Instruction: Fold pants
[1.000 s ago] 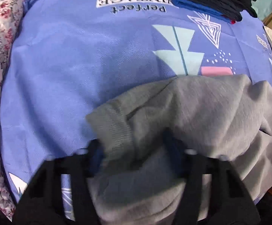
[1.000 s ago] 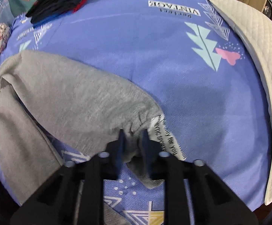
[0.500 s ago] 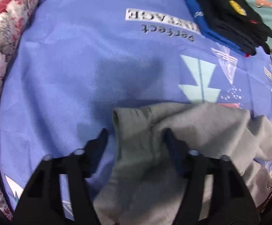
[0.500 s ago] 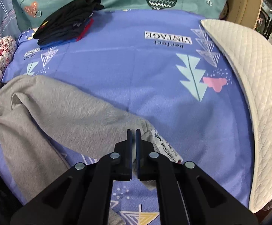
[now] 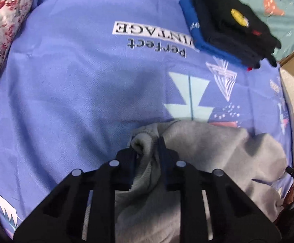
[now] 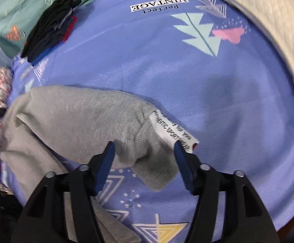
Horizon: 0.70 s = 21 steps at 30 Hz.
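The left gripper (image 5: 146, 144) is pinching a bunched fold of the grey fleece pants (image 5: 211, 154) while the right gripper (image 6: 144, 151) is spreading wide around their ribbed cuff (image 6: 155, 162), gripping nothing.

Rumpled grey pants (image 6: 82, 111) on bedsheet

The left gripper (image 5: 147, 147), wide open a second ago, now has its jaws pinched on the grey pants (image 5: 217, 147), while the right gripper (image 6: 144, 151), clamped before, spreads open over the cuff (image 6: 155, 162).
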Each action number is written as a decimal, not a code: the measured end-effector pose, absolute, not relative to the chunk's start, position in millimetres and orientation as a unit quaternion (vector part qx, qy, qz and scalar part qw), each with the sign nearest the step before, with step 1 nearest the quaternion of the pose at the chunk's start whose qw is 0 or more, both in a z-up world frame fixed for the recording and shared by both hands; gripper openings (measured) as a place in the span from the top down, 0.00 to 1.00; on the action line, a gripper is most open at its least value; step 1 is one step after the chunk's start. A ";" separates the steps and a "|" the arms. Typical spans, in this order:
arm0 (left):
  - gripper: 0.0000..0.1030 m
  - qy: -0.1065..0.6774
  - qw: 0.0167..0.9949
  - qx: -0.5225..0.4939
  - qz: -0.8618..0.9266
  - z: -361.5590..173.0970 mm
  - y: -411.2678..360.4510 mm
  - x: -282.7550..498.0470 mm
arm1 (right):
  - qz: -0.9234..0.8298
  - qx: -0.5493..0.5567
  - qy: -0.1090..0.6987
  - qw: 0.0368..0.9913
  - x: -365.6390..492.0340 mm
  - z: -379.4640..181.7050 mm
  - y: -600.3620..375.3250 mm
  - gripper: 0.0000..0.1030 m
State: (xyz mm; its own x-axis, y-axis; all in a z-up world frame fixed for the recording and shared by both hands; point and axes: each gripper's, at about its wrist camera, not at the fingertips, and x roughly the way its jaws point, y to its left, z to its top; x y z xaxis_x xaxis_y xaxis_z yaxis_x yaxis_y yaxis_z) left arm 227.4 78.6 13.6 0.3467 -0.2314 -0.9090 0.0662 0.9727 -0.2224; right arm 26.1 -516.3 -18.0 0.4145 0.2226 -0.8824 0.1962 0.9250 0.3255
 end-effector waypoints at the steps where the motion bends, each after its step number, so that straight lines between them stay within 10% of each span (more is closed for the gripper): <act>1: 0.81 0.562 0.819 -0.069 -0.093 14.9 76.9 225.3 | 0.007 0.203 0.539 0.818 28.2 -20.9 -517.9 0.32; 3: 0.80 0.570 0.815 -0.057 -0.090 6.7 72.4 230.0 | 0.003 0.201 0.548 0.812 34.0 -28.3 -514.1 0.34; 5: 0.56 0.576 0.812 -0.050 -0.082 1.0 67.5 234.3 | 0.013 0.180 0.565 0.805 39.5 -37.6 -499.8 0.64; 8: 0.44 0.596 0.795 -0.078 -0.083 -18.5 73.1 250.3 | 0.006 0.128 0.554 0.822 38.4 -26.7 -477.4 0.80; 11: 0.77 0.577 0.810 -0.085 -0.058 -12.9 79.4 253.5 | -0.020 0.081 0.515 0.853 38.3 -0.5 -467.4 0.83; 21: 0.80 0.407 0.885 -0.201 -0.106 117.9 141.9 202.2 | 0.000 0.031 0.320 0.947 45.1 141.2 -471.1 0.87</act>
